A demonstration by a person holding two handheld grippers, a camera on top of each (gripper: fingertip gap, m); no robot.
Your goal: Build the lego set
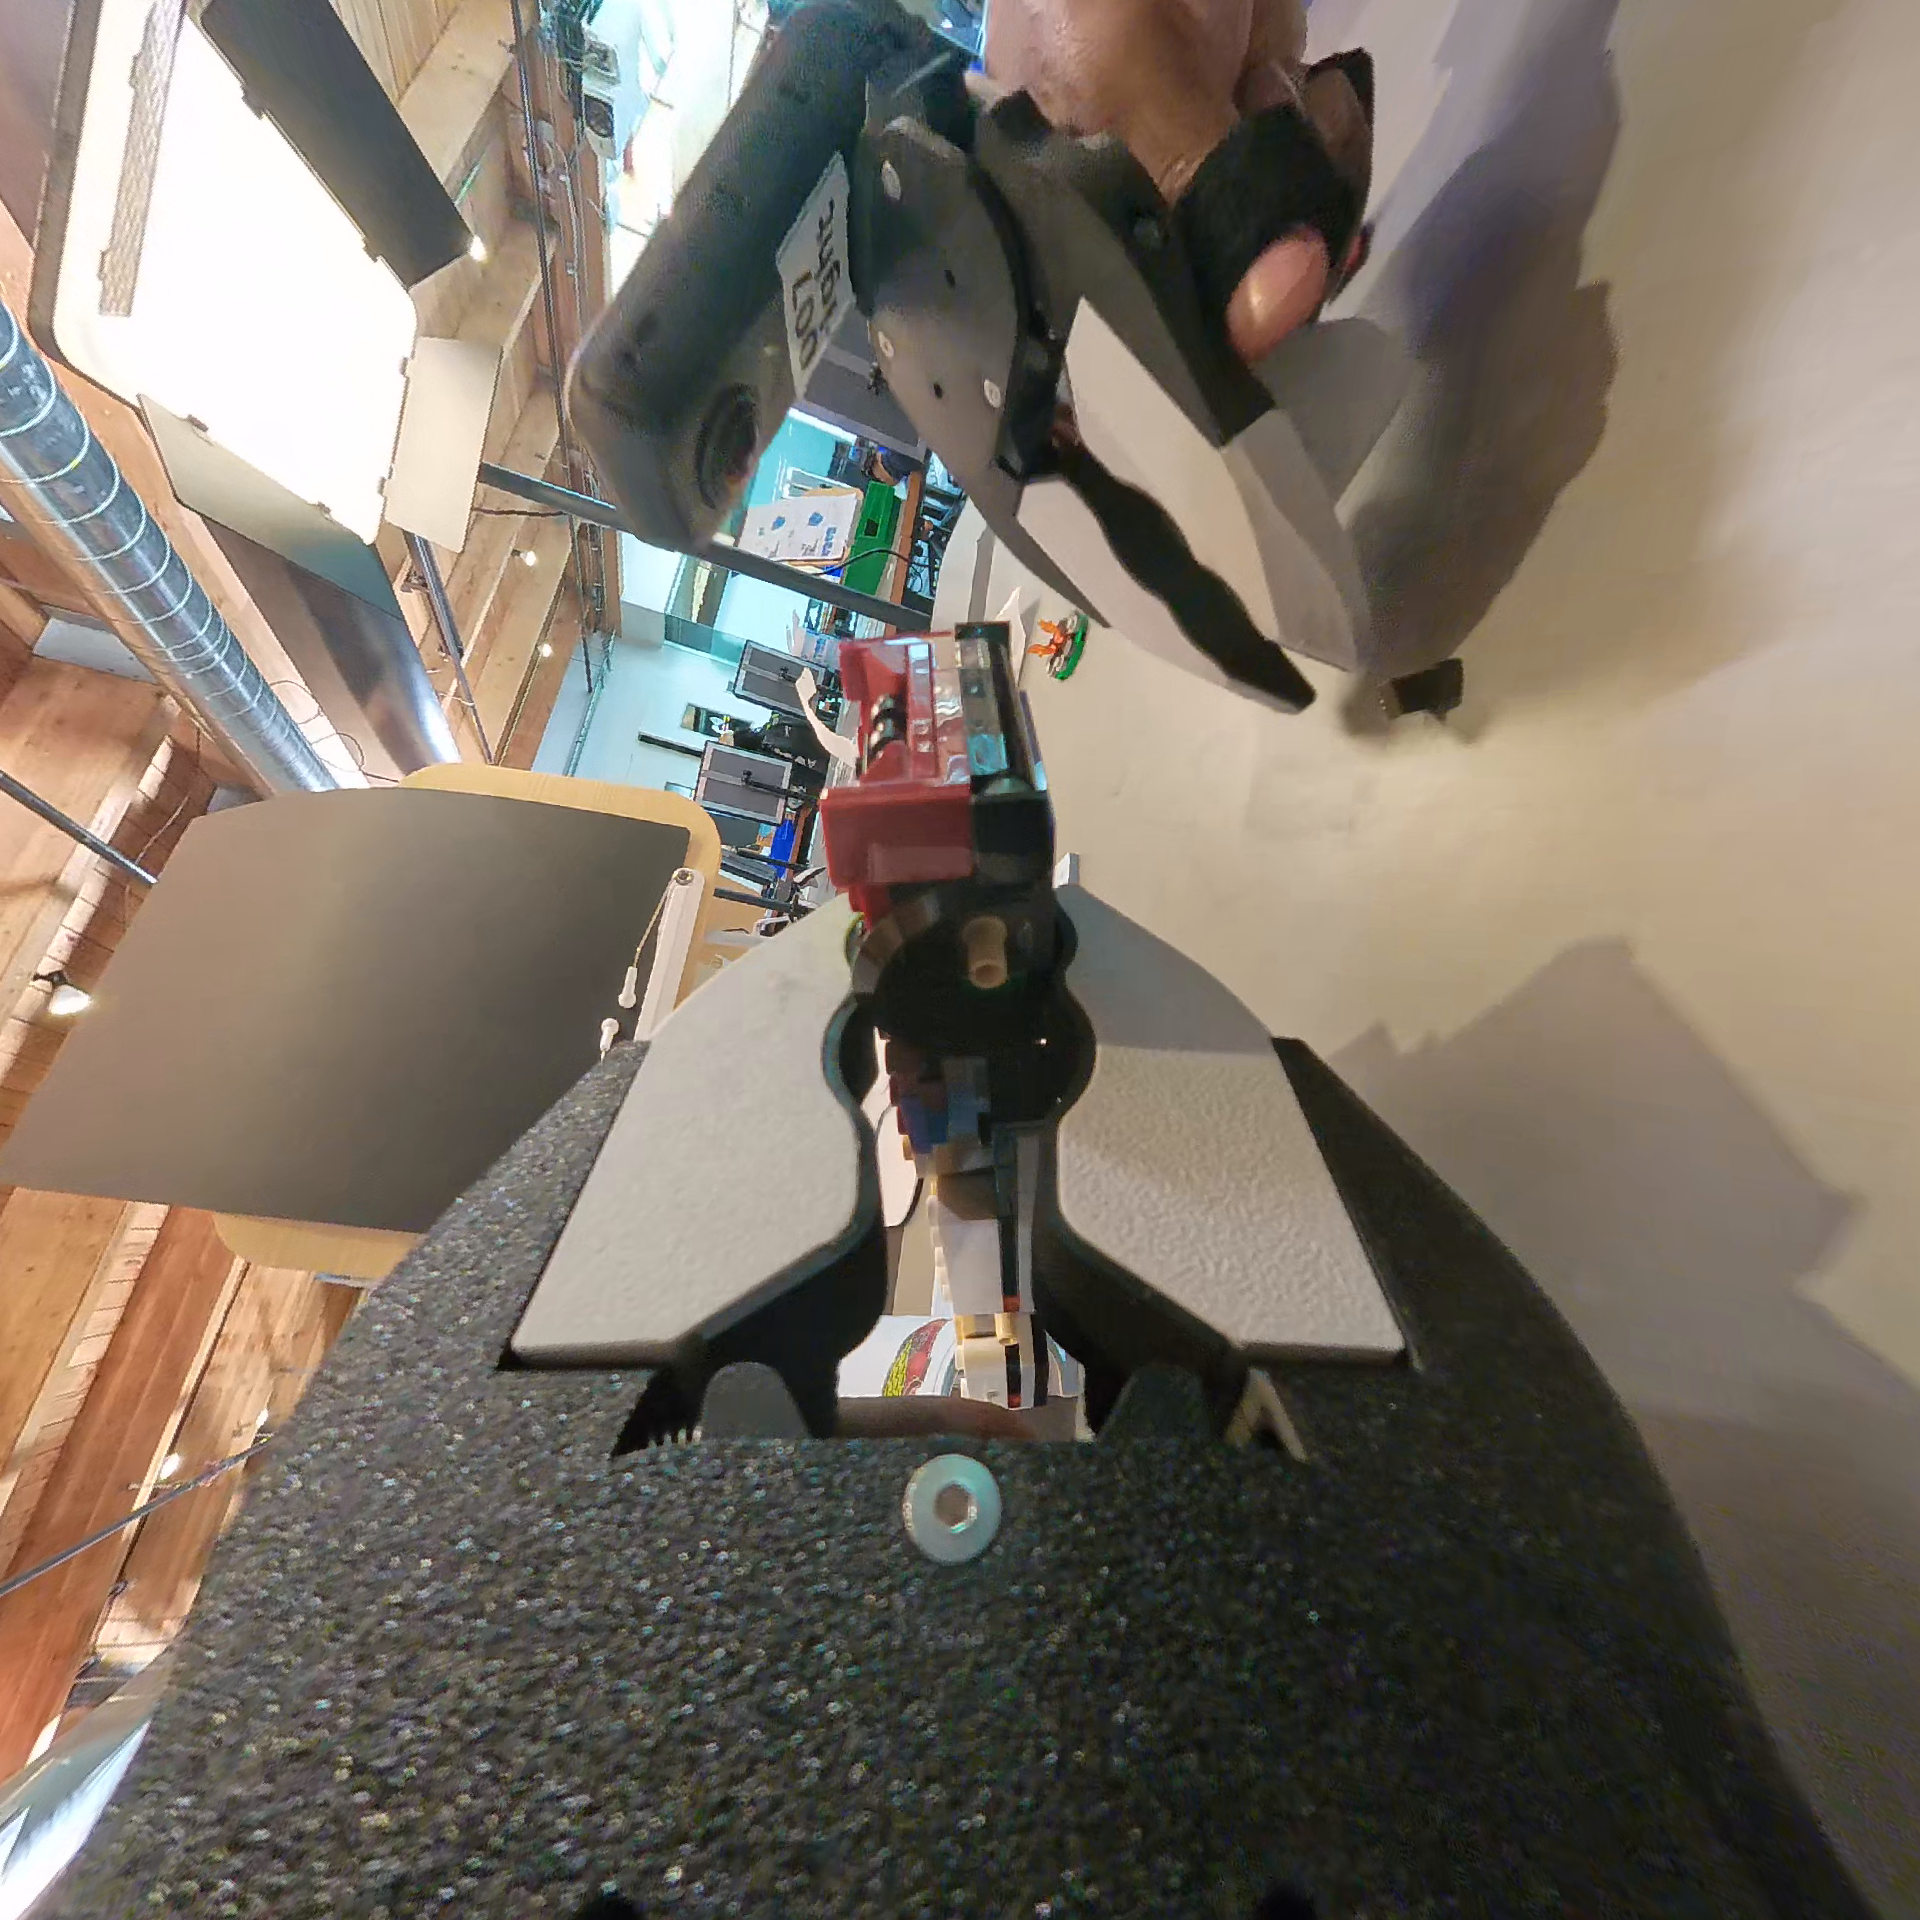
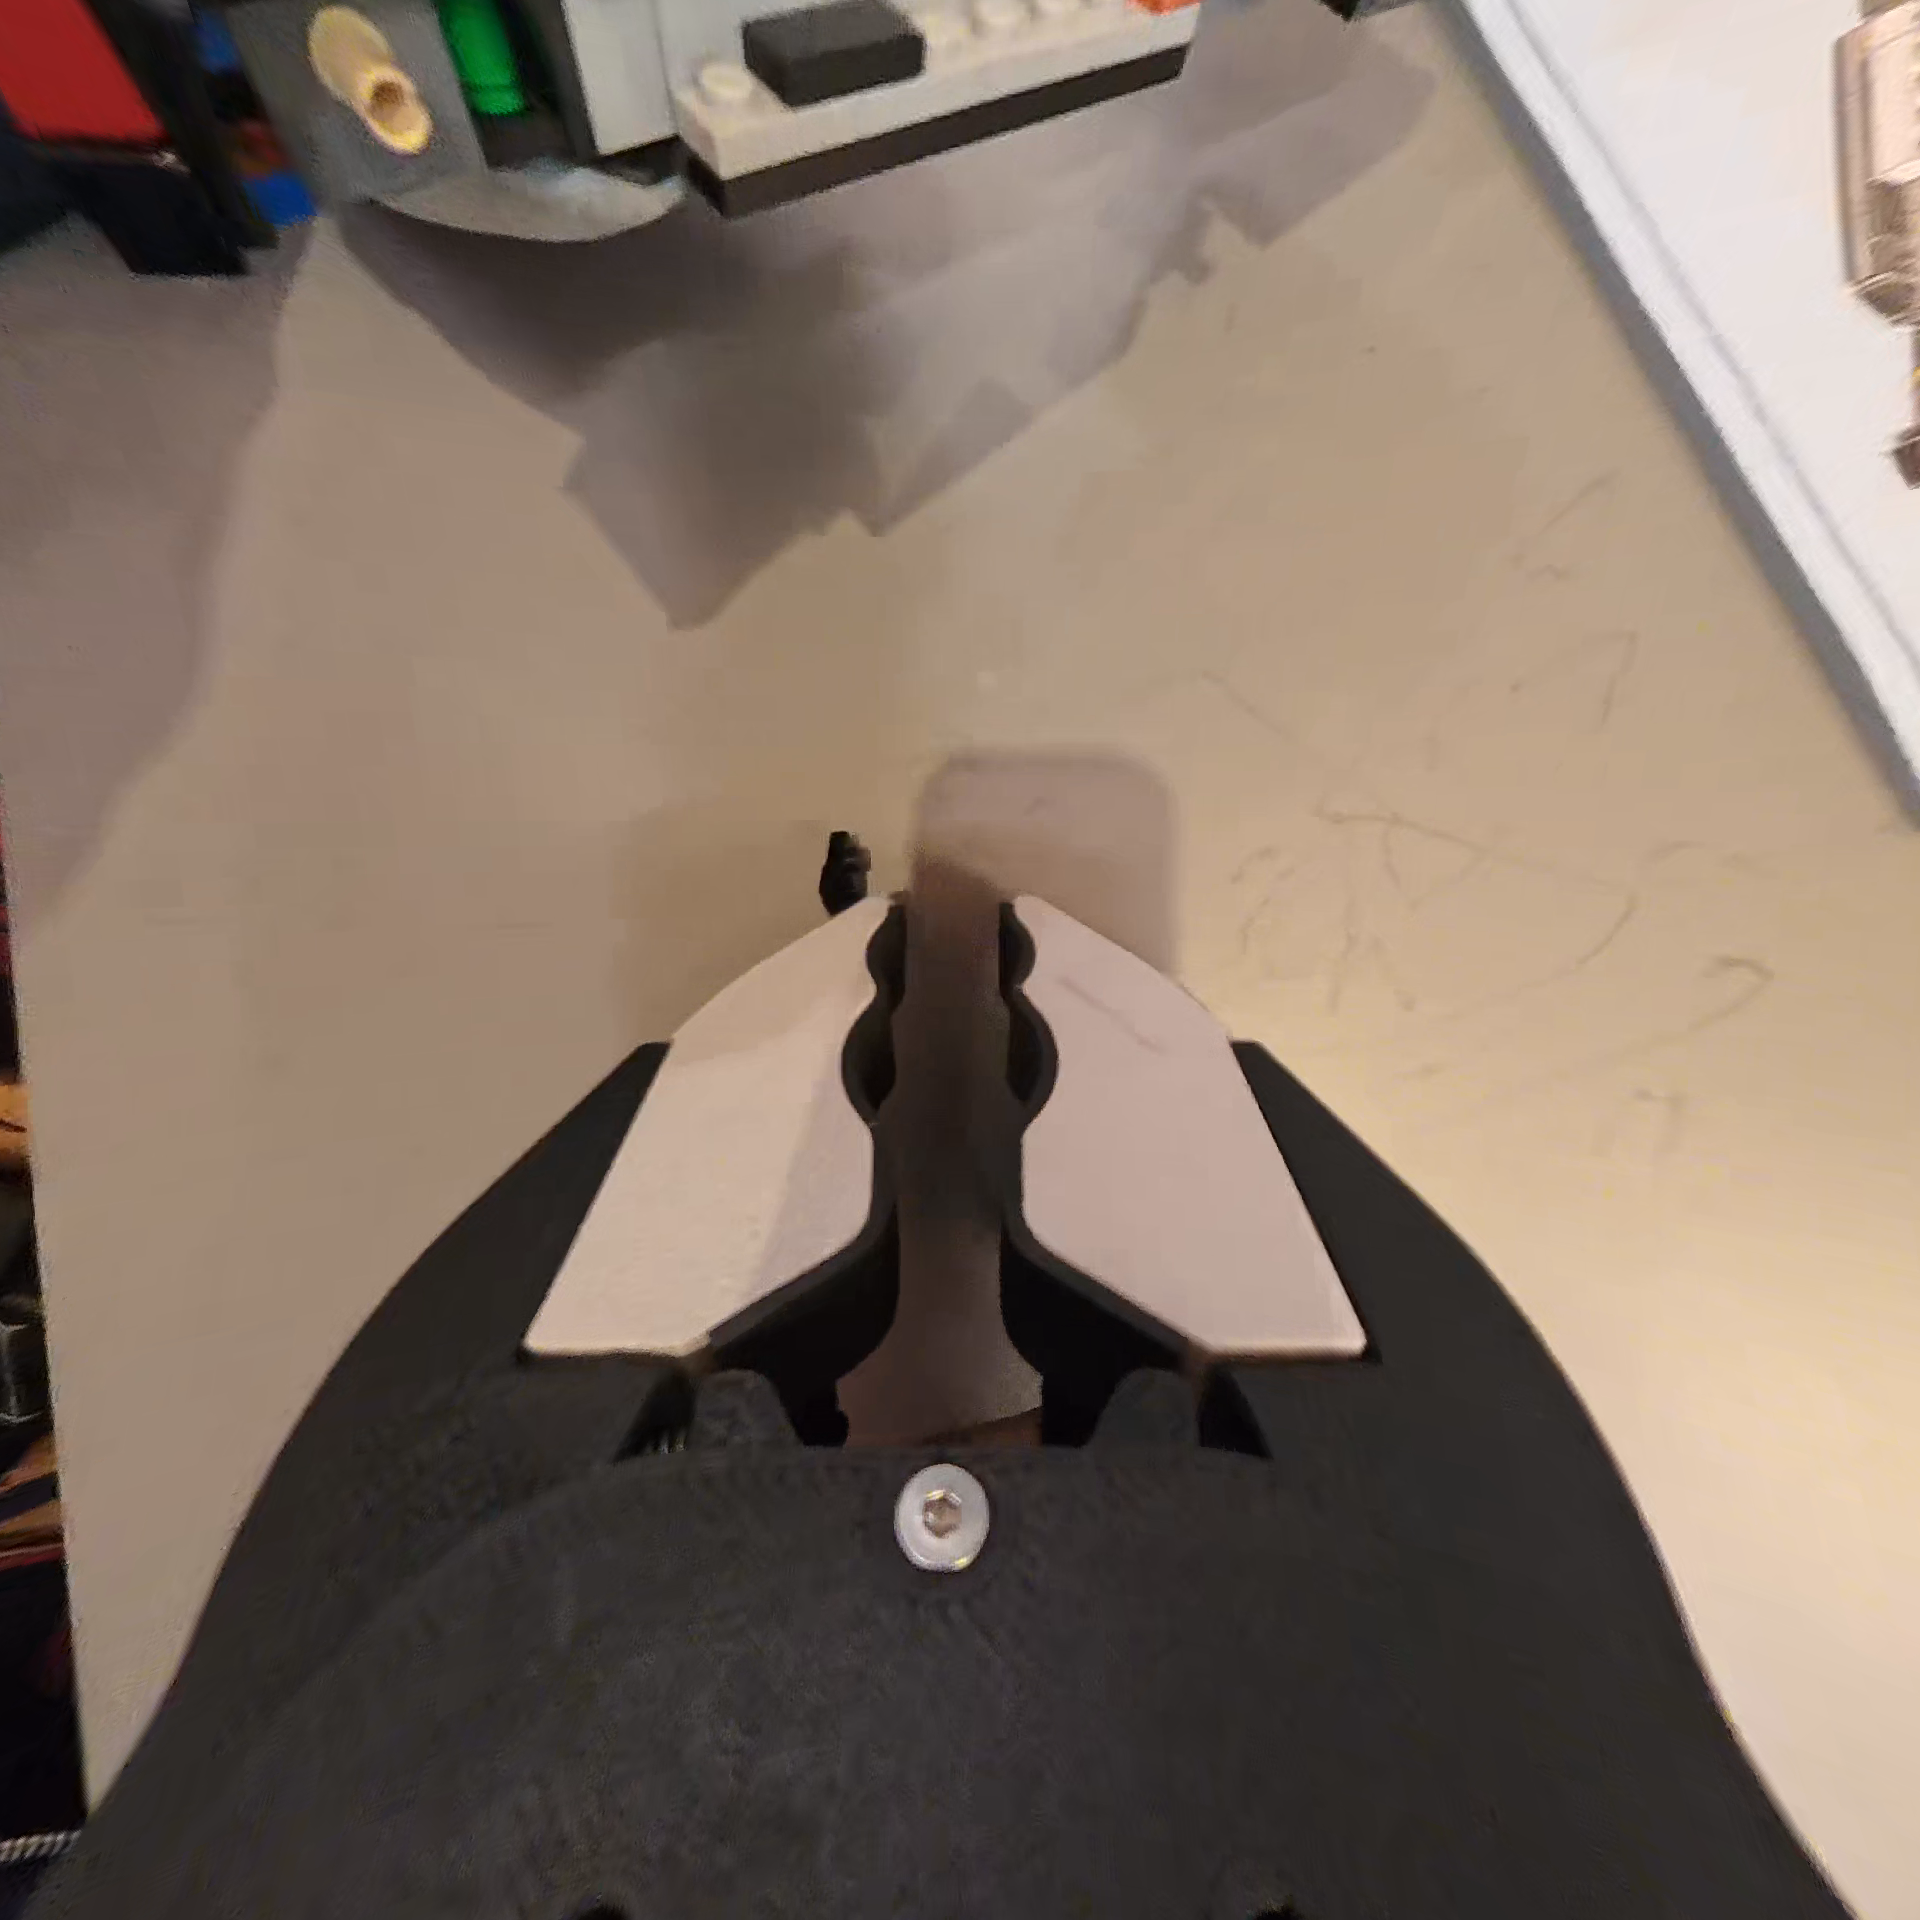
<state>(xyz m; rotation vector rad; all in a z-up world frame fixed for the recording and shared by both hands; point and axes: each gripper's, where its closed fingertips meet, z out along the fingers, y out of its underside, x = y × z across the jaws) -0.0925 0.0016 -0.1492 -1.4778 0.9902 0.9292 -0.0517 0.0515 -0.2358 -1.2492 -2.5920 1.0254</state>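
Note:
My left gripper (image 1: 956, 894) is shut on a toy brick vehicle (image 1: 914, 769), red and black with a tan pin on its side, and holds it above the pale table (image 1: 1455, 935). The pads press on its black round part. The vehicle also shows at the top of the right wrist view (image 2: 727, 83). My right gripper (image 2: 948, 909) is open and empty just above the table, with only shadow between its fingers. A small black brick piece (image 2: 844, 868) lies on the table beside its left fingertip (image 2: 873, 925). That piece also shows in the left wrist view (image 1: 1418, 688), next to the right gripper (image 1: 1273, 681), which a hand holds.
A small green and orange piece (image 1: 1060, 636) lies farther off on the table. The table's edge (image 2: 1662, 312) runs along the right, with a metallic object (image 2: 1881, 156) beyond it. A dark panel (image 1: 364, 987) stands to the left of the vehicle. The tips of one gripper are about 11 centimeters away from the tips of the other. About 15 centimeters separates my right fingertips from the metallic object (image 2: 1881, 156).

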